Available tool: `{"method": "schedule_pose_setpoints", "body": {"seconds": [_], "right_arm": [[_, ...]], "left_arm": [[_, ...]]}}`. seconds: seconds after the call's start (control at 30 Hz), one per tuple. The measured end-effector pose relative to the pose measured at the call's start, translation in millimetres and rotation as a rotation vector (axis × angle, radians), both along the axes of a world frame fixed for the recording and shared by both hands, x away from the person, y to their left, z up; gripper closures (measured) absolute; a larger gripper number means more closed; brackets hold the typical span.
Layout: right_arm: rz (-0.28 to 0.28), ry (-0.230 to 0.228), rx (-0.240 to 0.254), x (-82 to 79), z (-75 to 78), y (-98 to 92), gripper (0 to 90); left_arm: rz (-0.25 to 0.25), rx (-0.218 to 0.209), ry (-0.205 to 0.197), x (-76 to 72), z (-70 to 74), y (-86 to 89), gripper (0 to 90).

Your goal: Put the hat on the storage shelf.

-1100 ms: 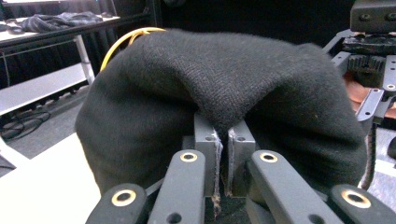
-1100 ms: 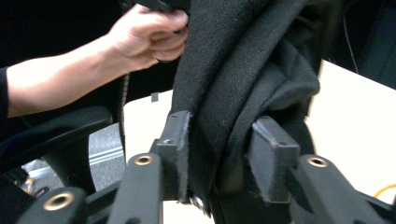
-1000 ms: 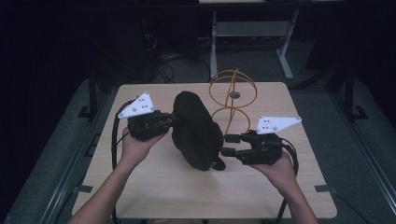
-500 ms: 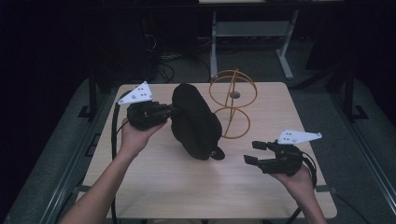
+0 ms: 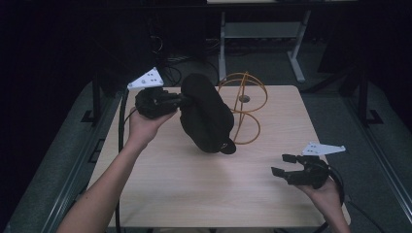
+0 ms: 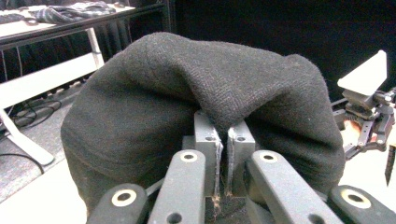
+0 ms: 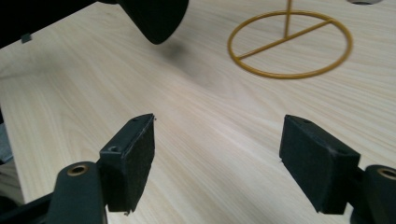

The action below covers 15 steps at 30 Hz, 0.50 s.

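Black woolly hat (image 5: pixel 205 116) hangs pinched in left tool (image 5: pixel 182 100); right tool (image 5: pixel 285 165) spread wide.

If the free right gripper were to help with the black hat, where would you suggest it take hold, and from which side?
Probably the low brim end of the black hat, coming from the right gripper's own side. The left gripper pinches a fold of fabric at the upper end, so the hat hangs tilted above the table, and the brim juts out thin and free, clear of the wire stand.
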State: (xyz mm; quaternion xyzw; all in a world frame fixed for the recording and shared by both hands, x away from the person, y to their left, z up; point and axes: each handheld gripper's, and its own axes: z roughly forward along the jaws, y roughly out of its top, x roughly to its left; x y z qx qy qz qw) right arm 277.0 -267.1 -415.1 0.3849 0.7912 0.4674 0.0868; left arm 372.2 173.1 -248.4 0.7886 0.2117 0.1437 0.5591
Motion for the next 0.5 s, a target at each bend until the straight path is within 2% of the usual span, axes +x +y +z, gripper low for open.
{"method": "schedule_pose_setpoints", "body": {"seconds": [0.13,0.5], "right_arm": [[-0.029,0.000,0.018,0.8,-1.5,-8.3,26.4],[-0.096,-0.013,0.010,2.3,-5.2,-24.3,26.4]], "left_arm": [[-0.001,0.005,-0.003,7.3,8.5,-3.8,86.4],[0.005,0.010,-0.017,24.7,30.7,-13.5,86.4]]}}
